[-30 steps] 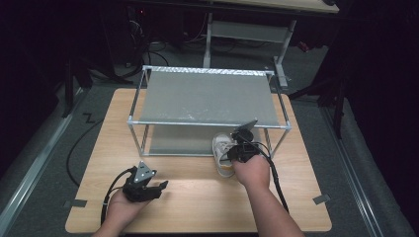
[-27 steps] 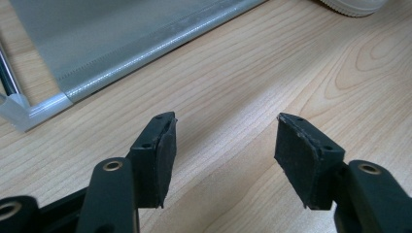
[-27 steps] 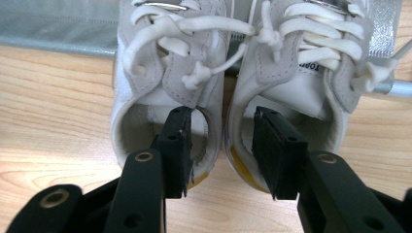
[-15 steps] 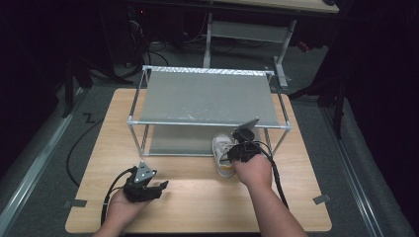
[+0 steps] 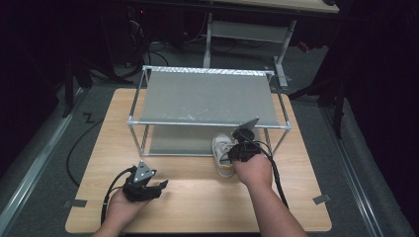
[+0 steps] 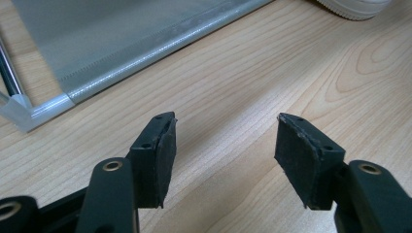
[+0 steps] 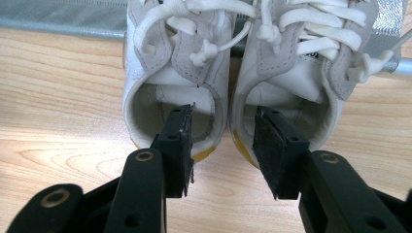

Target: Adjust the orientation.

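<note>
The right gripper's fingers stood apart with a gap between them, one reaching into the heel opening of one shoe, the other into the neighbouring shoe, so the two inner heel walls sat between the pads; whether the pads touched those walls could not be told. The left gripper's fingers were spread wide over bare wood, holding nothing.

Beneath both pairs of fingers lay the wooden table. Ahead of them stood the metal rack, its lower shelf edge just beyond the left fingers. The pair of white shoes sat side by side at the right fingertips, heels toward them, toes and laces toward the rack's lower rail. In the high view the shoes lay just before the rack's front right corner, well to the right of the left gripper.
</note>
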`<state>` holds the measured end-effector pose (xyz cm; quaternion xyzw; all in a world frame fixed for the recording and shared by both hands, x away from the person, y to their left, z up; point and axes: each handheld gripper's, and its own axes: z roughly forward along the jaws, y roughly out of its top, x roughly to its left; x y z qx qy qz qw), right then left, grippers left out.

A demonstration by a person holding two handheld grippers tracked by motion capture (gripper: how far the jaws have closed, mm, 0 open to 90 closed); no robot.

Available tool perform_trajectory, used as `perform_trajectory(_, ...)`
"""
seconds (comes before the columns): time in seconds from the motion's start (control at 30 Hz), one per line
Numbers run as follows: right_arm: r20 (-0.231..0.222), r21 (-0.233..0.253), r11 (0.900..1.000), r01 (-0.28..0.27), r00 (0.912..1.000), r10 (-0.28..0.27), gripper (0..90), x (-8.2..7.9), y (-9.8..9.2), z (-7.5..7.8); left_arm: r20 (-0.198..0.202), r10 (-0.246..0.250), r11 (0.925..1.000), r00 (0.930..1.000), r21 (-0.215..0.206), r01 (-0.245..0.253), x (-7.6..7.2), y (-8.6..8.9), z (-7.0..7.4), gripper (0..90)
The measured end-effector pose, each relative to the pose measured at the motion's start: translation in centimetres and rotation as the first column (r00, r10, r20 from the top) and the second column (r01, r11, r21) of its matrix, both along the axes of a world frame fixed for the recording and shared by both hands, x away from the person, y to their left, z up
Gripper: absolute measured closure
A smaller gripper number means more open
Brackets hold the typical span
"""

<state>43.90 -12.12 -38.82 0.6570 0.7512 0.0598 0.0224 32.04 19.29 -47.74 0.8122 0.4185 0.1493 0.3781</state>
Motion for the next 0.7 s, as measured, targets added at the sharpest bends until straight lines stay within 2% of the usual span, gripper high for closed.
perform_trajectory(0.1, 0.035, 0.002, 1.000, -0.023, 0.9991, 0.023, 59.5, -0.3, -0.2, 0.0, -0.001, 0.002, 1.0000, 1.0000, -0.001, -0.002, 0.0, 0.0, 0.0, 40.9)
perform_trajectory(0.37, 0.097, 0.043, 0.999, -0.010, 0.9953, 0.006, 59.0, -1.3, -1.6, 0.4, -0.008, -0.001, 1.0000, 1.0000, -0.006, 0.001, 0.0, -0.1, 0.0, 41.1)
perform_trajectory(0.5, 0.168, 0.063, 0.996, -0.057, 0.9847, 0.046, 58.8, -2.7, -2.3, 0.6, -0.010, -0.001, 0.9999, 1.0000, -0.015, 0.001, -0.1, -0.3, 0.0, 41.7)
perform_trajectory(0.53, 0.209, 0.055, 0.995, -0.081, 0.9756, 0.068, 59.1, -3.5, -2.5, 0.7, -0.011, -0.002, 0.9999, 0.9999, -0.016, 0.001, -0.1, -0.4, 0.1, 41.8)
perform_trajectory(0.57, 0.209, 0.055, 0.995, -0.081, 0.9756, 0.068, 59.1, -3.5, -2.5, 0.7, -0.011, -0.002, 0.9999, 0.9999, -0.016, 0.001, -0.1, -0.4, 0.1, 41.9)
perform_trajectory(0.6, 0.267, 0.036, 0.991, -0.127, 0.9571, 0.113, 59.0, -4.8, -2.8, 0.5, -0.011, -0.005, 0.9999, 0.9999, -0.015, 0.005, -0.2, -0.6, 0.1, 42.1)
perform_trajectory(0.63, 0.267, 0.036, 0.991, -0.127, 0.9571, 0.113, 59.0, -4.8, -2.8, 0.5, -0.011, -0.005, 0.9999, 0.9999, -0.015, 0.005, -0.2, -0.6, 0.1, 42.0)
perform_trajectory(0.67, 0.334, 0.033, 0.986, -0.166, 0.9311, 0.145, 58.4, -6.3, -3.4, 0.0, -0.011, -0.007, 0.9999, 0.9999, -0.015, 0.007, -0.3, -0.9, 0.1, 42.1)
perform_trajectory(0.7, 0.364, 0.039, 0.983, -0.179, 0.9189, 0.153, 58.1, -6.9, -3.7, -0.3, -0.011, -0.007, 0.9999, 0.9999, -0.015, 0.007, -0.3, -0.9, 0.1, 42.0)
